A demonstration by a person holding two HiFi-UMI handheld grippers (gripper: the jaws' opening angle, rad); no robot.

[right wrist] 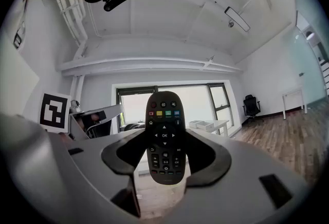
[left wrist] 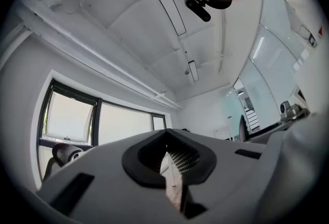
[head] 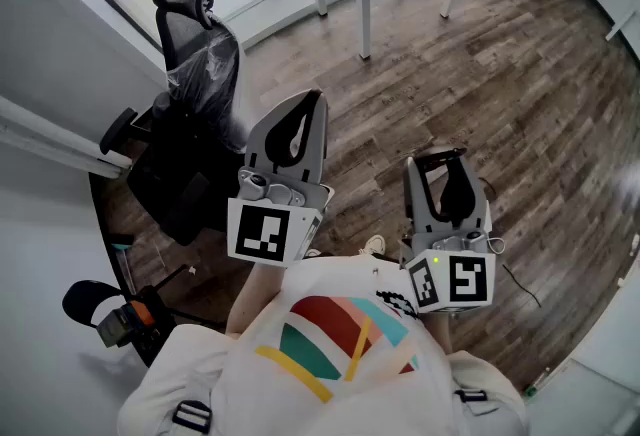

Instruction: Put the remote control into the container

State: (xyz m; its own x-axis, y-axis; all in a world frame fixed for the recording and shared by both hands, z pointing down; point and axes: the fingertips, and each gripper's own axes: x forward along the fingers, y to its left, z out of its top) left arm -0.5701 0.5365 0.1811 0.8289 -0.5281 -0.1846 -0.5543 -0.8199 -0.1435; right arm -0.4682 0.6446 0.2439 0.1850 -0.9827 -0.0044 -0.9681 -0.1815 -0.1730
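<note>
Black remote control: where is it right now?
In the right gripper view, the black remote control stands clamped between the jaws of the right gripper, buttons facing the camera, over the wooden floor.
</note>
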